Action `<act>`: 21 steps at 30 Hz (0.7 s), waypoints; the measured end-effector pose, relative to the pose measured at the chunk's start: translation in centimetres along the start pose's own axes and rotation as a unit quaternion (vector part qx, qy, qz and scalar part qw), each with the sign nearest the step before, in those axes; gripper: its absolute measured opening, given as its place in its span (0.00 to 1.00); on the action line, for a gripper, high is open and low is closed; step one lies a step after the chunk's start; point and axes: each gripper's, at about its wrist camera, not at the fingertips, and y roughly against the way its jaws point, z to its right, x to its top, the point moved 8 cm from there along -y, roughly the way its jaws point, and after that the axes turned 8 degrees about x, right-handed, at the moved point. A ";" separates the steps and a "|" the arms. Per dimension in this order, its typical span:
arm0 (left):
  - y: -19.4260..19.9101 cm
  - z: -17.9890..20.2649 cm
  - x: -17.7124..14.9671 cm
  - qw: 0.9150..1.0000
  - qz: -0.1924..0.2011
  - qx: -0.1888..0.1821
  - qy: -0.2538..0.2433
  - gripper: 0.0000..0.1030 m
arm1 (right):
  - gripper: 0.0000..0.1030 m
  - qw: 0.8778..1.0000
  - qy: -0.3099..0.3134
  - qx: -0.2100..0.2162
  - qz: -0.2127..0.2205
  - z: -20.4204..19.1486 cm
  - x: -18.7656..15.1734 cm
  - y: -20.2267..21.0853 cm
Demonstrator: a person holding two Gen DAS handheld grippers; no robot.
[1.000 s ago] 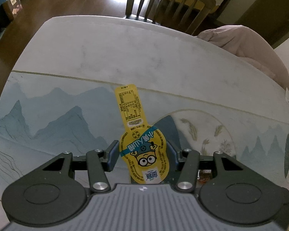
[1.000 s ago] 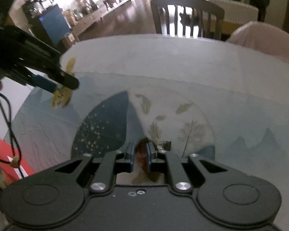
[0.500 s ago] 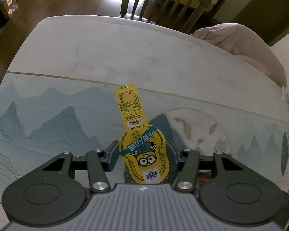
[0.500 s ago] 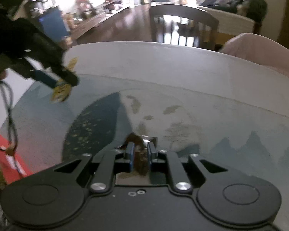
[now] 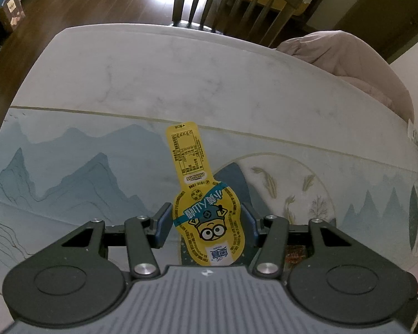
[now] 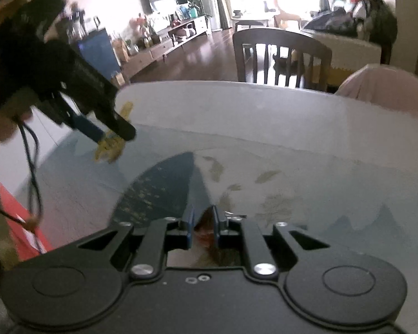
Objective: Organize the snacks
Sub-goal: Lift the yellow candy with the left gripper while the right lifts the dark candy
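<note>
My left gripper [image 5: 206,215] is shut on a yellow Minions snack pouch [image 5: 202,206], whose long neck points forward above the table mat [image 5: 69,172]. The right wrist view shows the same left gripper [image 6: 117,133] at upper left, holding the yellow pouch [image 6: 110,146] in the air. My right gripper [image 6: 203,217] is shut on a brown-and-red snack packet [image 6: 206,232] held between its blue pads above the mat; most of that packet is hidden by the jaws.
The mat covers the near part of a white marble table [image 5: 181,69]. A wooden chair [image 5: 231,2] stands at the far edge. A pink cushion [image 5: 362,55] lies at far right. A red box [image 6: 16,222] sits at the left edge.
Both grippers have risen and tilted back while keeping their holds. In the right wrist view the table has dropped lower and more of the room shows.
</note>
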 end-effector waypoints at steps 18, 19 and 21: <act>-0.4 0.0 -0.1 1.000 -0.006 0.004 -0.001 0.50 | 0.25 0.998 0.054 -0.025 -0.038 0.6 -1.3 -4.0; -0.4 0.0 -0.1 1.000 -0.006 0.004 -0.002 0.50 | 0.40 0.997 0.058 -0.024 -0.047 0.5 -1.6 -4.4; -0.5 -0.1 -0.1 1.000 -0.007 0.004 0.000 0.50 | 0.93 0.995 0.066 -0.018 -0.075 0.4 -2.6 -5.6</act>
